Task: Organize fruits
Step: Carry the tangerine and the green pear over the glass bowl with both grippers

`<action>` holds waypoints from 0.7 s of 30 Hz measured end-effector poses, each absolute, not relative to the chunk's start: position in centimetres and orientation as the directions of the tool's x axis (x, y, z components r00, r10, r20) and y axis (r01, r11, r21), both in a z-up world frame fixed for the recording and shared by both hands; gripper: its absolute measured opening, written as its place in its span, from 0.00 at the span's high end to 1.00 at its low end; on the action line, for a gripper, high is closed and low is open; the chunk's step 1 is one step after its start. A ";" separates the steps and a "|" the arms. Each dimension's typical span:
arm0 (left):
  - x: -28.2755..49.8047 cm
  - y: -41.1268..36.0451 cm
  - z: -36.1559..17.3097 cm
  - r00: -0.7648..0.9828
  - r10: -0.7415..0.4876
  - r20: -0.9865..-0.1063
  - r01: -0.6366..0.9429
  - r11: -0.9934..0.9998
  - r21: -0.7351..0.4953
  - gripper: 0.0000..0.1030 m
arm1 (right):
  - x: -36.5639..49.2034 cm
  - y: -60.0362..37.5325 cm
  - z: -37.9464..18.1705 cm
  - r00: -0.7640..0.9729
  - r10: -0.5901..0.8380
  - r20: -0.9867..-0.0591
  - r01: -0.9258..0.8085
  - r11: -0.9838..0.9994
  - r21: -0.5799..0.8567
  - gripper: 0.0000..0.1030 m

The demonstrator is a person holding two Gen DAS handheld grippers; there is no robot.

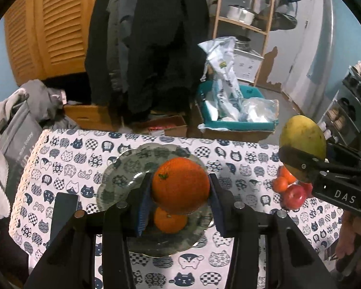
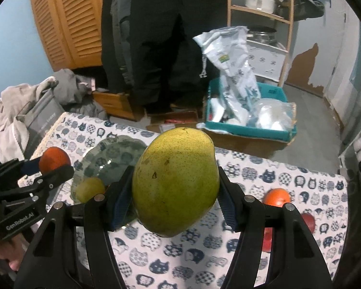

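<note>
Lettering "GenRobot.AI" marks left tongs (image 1: 180,200) clamping an orange (image 1: 180,185); right tongs (image 2: 174,197), seemingly "DAS", clamp a mango (image 2: 175,183).

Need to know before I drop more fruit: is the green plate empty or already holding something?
Not empty. The green plate already holds a small orange, seen below the big orange gripped by the left gripper.

left gripper (image 1: 180,187) clamps orange (image 1: 180,184) above plate (image 1: 122,168) | right gripper (image 1: 300,159) grips mango (image 1: 302,134)
</note>
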State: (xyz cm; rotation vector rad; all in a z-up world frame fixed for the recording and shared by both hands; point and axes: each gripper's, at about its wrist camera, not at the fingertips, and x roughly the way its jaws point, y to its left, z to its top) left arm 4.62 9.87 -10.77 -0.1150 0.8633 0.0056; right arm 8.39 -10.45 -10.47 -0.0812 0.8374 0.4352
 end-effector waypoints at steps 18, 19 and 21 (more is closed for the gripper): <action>6.9 16.6 -16.1 0.557 0.022 -0.830 -0.166 0.982 -0.085 0.56 | 11.2 -2.6 -14.2 0.476 0.394 -0.786 -0.465 0.871 0.155 0.37; 7.1 16.8 -16.3 0.553 0.025 -0.833 -0.171 0.982 -0.084 0.56 | 11.4 -2.3 -14.5 0.468 0.395 -0.791 -0.466 0.870 0.159 0.37; 7.4 17.2 -17.0 0.543 0.029 -0.839 -0.181 0.980 -0.083 0.56 | 11.6 -1.9 -15.1 0.453 0.398 -0.798 -0.467 0.868 0.168 0.37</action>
